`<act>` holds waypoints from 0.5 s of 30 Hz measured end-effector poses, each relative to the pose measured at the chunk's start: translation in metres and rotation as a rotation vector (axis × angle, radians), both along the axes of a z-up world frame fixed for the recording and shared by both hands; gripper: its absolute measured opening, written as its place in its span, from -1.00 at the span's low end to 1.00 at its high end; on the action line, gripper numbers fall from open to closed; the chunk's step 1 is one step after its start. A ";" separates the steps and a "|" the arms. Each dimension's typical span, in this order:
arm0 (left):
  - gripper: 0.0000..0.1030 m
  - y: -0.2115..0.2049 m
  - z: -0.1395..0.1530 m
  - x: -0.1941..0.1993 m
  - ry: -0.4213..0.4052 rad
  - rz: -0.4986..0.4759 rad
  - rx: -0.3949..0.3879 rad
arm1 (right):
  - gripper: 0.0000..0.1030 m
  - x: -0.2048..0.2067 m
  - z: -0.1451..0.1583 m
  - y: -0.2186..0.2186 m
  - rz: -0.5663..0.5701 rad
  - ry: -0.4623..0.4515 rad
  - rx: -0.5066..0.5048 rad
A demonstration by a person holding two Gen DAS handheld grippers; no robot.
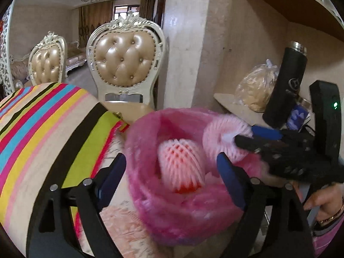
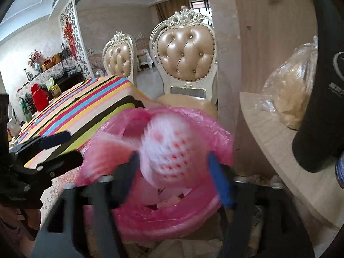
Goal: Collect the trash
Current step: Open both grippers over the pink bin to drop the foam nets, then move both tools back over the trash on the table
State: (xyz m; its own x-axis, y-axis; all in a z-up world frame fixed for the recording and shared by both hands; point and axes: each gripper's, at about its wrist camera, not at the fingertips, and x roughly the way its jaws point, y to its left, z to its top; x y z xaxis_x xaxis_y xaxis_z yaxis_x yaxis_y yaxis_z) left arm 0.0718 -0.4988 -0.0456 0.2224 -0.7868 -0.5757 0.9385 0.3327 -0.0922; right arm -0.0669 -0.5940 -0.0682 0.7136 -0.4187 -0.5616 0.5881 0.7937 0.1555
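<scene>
Your left gripper (image 1: pixel 172 167) and right gripper (image 2: pixel 174 167) both gape wide over the pink-lined bin (image 1: pixel 150 204), each with a foam fruit net (image 1: pixel 180 167) loose between the fingers. The striped table (image 1: pixel 43 129) edge crowds the bin's left; the shelf (image 2: pixel 279 142) hems its right.

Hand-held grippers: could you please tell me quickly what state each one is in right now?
Left hand-held gripper: open, a foam fruit net loose between its fingers.
Right hand-held gripper: open, a second foam net dropping free.
</scene>
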 end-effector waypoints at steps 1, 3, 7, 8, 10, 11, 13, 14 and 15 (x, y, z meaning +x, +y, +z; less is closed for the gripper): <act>0.69 0.006 0.000 0.004 -0.005 0.015 0.001 | 0.39 0.000 0.001 0.001 -0.002 0.000 -0.004; 0.80 0.023 0.002 0.014 -0.022 0.062 0.003 | 0.39 0.002 0.004 0.003 -0.003 -0.007 -0.006; 0.91 0.062 0.004 0.034 -0.036 0.158 0.011 | 0.39 0.010 0.007 0.013 0.019 -0.013 -0.008; 0.91 0.072 0.004 0.039 -0.039 0.180 0.012 | 0.39 0.014 0.008 0.016 0.027 -0.012 -0.009; 0.91 0.091 0.004 0.048 -0.043 0.221 0.021 | 0.40 0.024 0.010 0.026 0.058 -0.007 -0.016; 0.91 0.103 0.004 0.052 -0.046 0.249 0.030 | 0.41 0.030 0.011 0.032 0.075 -0.003 -0.021; 0.91 0.124 0.004 0.059 -0.057 0.295 0.050 | 0.42 0.040 0.012 0.043 0.104 0.004 -0.029; 0.91 0.134 0.004 0.061 -0.068 0.314 0.057 | 0.42 0.046 0.013 0.049 0.120 0.006 -0.031; 0.91 0.144 0.004 0.063 -0.080 0.331 0.062 | 0.43 0.055 0.014 0.056 0.143 0.009 -0.030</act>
